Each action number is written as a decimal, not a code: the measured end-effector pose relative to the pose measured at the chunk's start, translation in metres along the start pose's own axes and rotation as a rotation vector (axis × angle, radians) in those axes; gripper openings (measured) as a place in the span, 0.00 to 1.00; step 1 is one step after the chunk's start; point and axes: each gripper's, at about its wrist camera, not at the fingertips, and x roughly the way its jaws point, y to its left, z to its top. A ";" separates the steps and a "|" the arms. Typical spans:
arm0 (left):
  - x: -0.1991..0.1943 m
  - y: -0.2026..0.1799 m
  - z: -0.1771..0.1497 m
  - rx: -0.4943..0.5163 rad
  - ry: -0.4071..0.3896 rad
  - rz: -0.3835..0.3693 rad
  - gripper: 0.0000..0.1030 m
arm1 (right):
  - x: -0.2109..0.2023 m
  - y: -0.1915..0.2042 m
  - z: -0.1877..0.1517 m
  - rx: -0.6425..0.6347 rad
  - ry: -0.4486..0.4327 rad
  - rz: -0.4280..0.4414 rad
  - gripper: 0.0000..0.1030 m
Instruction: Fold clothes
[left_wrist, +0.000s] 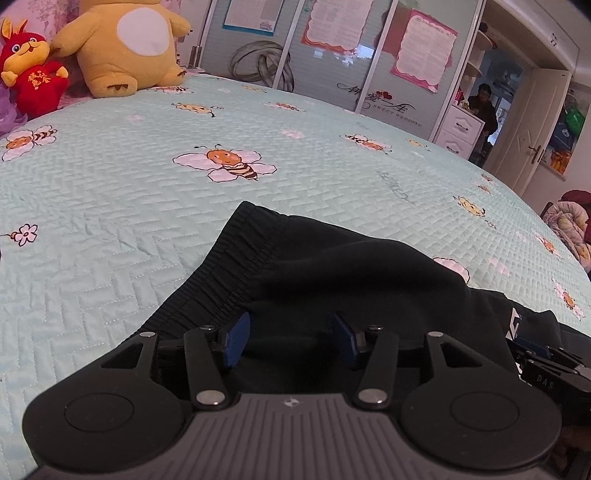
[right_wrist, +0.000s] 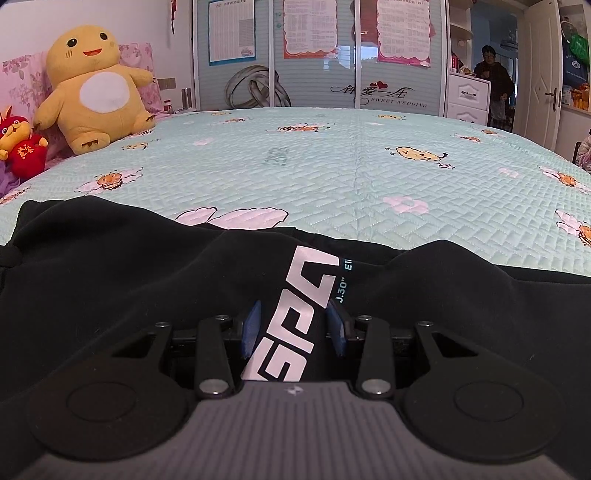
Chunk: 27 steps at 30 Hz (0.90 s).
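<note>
A black garment (left_wrist: 332, 266) with a ribbed elastic waistband (left_wrist: 236, 266) lies bunched at the near side of the bed. My left gripper (left_wrist: 291, 321) hovers over it just right of the waistband. Its blue pads (left_wrist: 236, 339) stand well apart, with loose cloth low in the gap and no pinch visible. In the right wrist view the same garment (right_wrist: 129, 258) shows a white printed logo (right_wrist: 306, 280). My right gripper (right_wrist: 293, 306) is shut on that printed fold, which fills the space between its pads. The right gripper also shows at the right edge of the left wrist view (left_wrist: 543, 354).
The bed carries a mint quilted cover (left_wrist: 147, 184) with bee prints. A yellow plush toy (left_wrist: 125, 44) and a red one (left_wrist: 33, 81) sit at its far left corner. Beyond are a wardrobe (left_wrist: 332, 66), a person in the doorway (left_wrist: 484, 107), and bundled bedding (left_wrist: 569, 221) off the right side.
</note>
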 end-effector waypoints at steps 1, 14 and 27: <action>0.000 0.000 0.000 0.001 0.000 0.001 0.53 | 0.000 0.000 0.000 0.001 0.000 0.000 0.39; -0.011 -0.013 0.005 0.054 -0.062 -0.135 0.52 | 0.000 0.001 -0.001 0.001 -0.002 0.001 0.40; 0.100 0.010 0.057 -0.058 0.059 0.010 0.07 | 0.001 -0.005 0.002 0.036 -0.006 0.037 0.43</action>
